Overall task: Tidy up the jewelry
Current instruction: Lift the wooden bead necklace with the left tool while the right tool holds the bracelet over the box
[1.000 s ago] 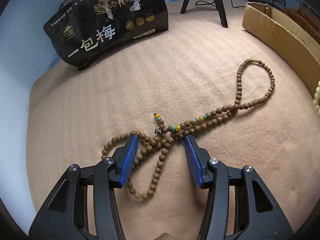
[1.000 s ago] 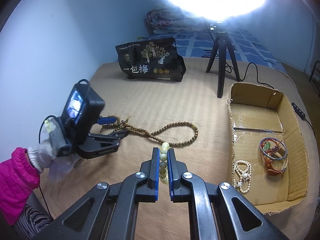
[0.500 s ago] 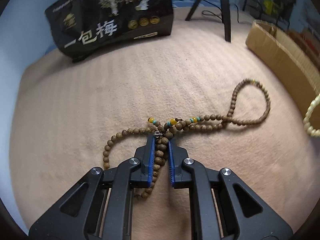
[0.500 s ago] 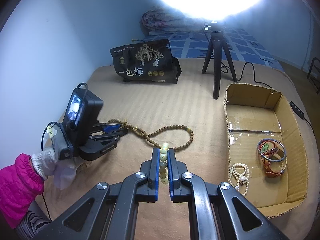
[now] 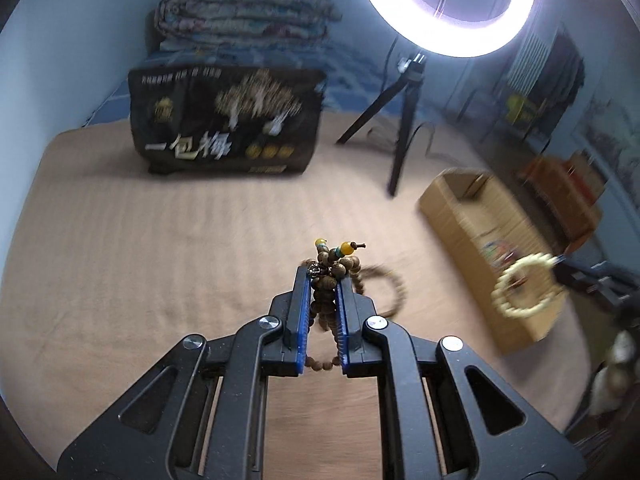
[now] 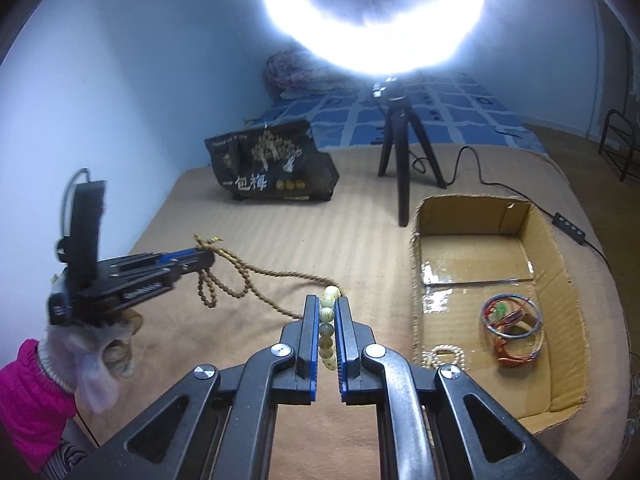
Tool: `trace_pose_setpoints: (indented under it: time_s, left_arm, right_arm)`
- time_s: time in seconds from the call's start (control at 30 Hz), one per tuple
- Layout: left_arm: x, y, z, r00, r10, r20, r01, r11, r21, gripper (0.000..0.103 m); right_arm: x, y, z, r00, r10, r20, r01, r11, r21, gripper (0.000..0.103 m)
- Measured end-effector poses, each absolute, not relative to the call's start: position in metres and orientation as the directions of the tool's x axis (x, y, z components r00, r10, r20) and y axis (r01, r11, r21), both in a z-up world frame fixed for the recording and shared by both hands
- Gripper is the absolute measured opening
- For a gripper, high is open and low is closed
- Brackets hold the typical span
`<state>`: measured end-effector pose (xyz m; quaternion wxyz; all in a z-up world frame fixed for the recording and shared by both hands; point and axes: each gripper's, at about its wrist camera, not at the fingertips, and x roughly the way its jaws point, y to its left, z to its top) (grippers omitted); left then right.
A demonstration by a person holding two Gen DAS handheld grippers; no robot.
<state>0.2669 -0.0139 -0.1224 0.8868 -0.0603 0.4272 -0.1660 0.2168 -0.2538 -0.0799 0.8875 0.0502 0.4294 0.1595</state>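
My left tool point(image 5: 324, 280) is clenched on the mala point(image 5: 326, 288), right tool point(image 6: 326, 308) on the bracelet point(image 6: 327, 332). Both lifted; next, carry them to the box point(image 6: 560, 280) at 2 o'clock.

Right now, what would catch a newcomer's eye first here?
The glaring white ring light on its black tripod at the far edge. Then the long brown wooden bead necklace dangling from the left gripper, and the pale green bead bracelet clamped in the right gripper.

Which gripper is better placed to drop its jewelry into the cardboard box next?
Probably the right gripper: its pale bracelet hangs beside the cardboard box. The left gripper's wooden necklace partly trails on the bed.
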Motion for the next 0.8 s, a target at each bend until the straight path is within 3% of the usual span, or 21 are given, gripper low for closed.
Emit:
trace_pose_setpoints:
  time_s: [0.33, 0.8]
  left_arm:
    - [0.249, -0.045, -0.066, 0.635, -0.429, -0.642, 0.281, 0.903, -0.325, 0.010]
    - [0.251, -0.119, -0.029, 0.633, -0.497, -0.594, 0.380, 0.868, -0.321, 0.010]
  right_arm:
    - [0.214, -0.289, -0.061, 0.637, 0.296, -0.712, -0.181, 0.955, 0.236, 0.005]
    - [0.206, -0.355, -0.051, 0.684, 0.211, -0.698, -0.056, 0.970, 0.238, 0.005]
